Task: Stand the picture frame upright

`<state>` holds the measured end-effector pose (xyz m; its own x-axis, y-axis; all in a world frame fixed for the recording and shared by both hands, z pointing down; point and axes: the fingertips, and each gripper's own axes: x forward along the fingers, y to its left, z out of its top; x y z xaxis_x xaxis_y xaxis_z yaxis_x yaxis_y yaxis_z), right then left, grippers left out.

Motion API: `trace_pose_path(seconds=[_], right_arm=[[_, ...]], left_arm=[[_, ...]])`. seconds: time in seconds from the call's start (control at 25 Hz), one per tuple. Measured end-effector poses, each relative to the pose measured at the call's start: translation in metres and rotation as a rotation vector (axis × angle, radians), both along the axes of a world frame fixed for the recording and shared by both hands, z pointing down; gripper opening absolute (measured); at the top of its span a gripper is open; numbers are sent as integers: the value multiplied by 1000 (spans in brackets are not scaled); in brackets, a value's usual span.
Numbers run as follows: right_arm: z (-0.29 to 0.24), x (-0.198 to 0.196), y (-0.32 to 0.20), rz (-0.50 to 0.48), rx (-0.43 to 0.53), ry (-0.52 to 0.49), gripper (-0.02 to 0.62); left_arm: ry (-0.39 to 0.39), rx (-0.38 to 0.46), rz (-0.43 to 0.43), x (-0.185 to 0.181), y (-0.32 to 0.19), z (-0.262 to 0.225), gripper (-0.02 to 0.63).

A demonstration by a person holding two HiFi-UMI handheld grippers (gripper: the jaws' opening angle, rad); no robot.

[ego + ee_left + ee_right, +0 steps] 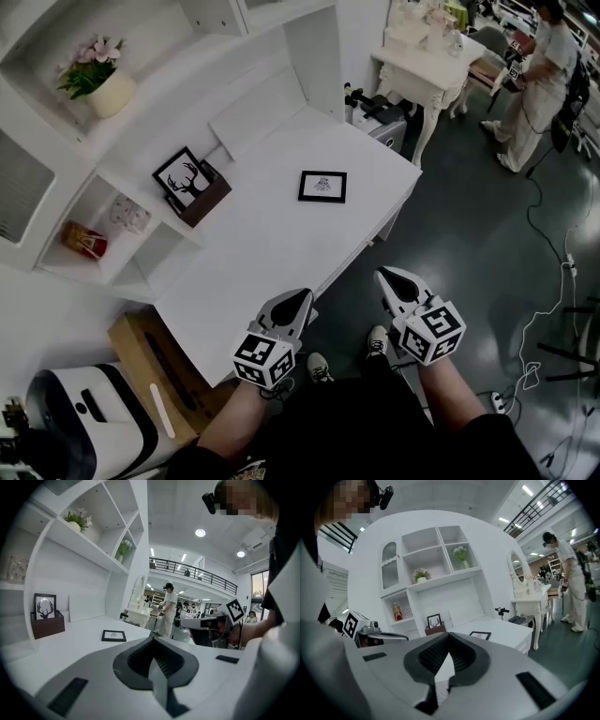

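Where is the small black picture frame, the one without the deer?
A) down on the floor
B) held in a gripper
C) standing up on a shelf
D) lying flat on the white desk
D: the small black picture frame lies flat, face up, on the white desk, apart from the deer picture that stands further back.

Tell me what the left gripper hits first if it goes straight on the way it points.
Probably the white desk top: the left gripper, jaws shut, aims slightly downward across it, passing right of the flat picture frame. Depth is uncertain.
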<state>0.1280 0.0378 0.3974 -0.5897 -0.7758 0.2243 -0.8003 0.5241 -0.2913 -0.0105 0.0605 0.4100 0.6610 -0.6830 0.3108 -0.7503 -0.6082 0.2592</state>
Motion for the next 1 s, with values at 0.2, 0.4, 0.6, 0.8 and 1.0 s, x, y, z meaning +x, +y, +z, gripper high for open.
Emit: trace_pose_path(seconds=[0.2, 0.4, 0.6, 0.8, 1.0], right_arm=[[-1, 19, -12, -37, -1, -9, 3], [-1, 34, -30, -74, 2, -14, 3], [3, 46, -48, -123, 2, -14, 3], [8, 58, -63, -169, -4, -14, 3], [13, 70, -76, -217, -12, -13, 3]], left_arm=[[-6, -1, -37, 20, -6, -1, 5], [-9, -1, -74, 37, -17, 0, 5], [-10, -1, -113, 56, -31, 4, 5], [-15, -7, -154, 70, -42, 8, 5], [-23, -11, -194, 86, -49, 10, 5]])
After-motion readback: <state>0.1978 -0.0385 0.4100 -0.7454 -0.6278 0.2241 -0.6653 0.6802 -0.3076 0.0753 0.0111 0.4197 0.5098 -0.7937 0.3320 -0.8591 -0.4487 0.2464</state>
